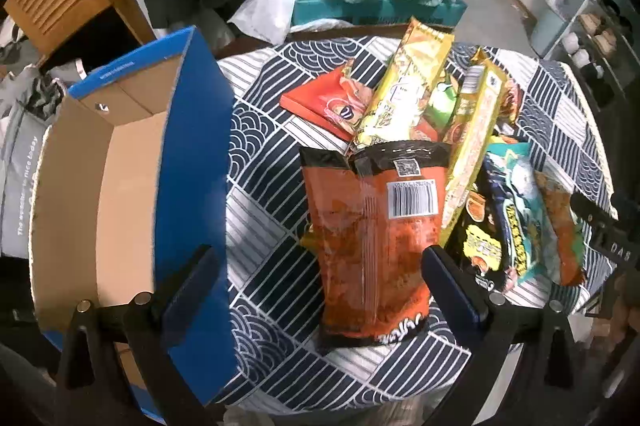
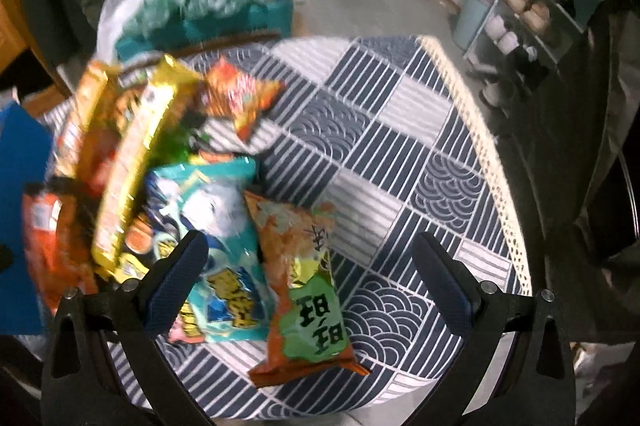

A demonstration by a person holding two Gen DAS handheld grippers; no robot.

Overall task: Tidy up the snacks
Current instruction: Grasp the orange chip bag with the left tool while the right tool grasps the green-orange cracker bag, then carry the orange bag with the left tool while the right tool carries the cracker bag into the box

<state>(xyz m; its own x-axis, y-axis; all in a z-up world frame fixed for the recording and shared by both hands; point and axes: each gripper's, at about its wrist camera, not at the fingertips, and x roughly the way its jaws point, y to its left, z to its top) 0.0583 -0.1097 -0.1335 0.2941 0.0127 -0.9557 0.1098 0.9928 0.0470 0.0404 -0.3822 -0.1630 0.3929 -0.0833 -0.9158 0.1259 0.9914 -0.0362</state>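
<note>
Left wrist view: left gripper (image 1: 320, 290) jaws spread wide, empty; orange snack bag (image 1: 372, 242) lies between them on tabletop (image 1: 272, 209); blue cardboard box (image 1: 192, 161) just left.
Right wrist view: right gripper (image 2: 312, 286) likewise spread, empty; green-orange packet (image 2: 308, 302) between fingers; teal packet (image 2: 224, 266) beside left finger.

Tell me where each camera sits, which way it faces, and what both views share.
Left wrist: on the left tongs, looking forward and down at the orange bag between its open fingers, blue box to the left; only the tong fingers show.
Right wrist: on the right tongs, looking down at the table's right side, green-orange bag between its open fingers; no hand visible.
Shared: the snack pile, including the teal bag, and the patterned tablecloth.
</note>
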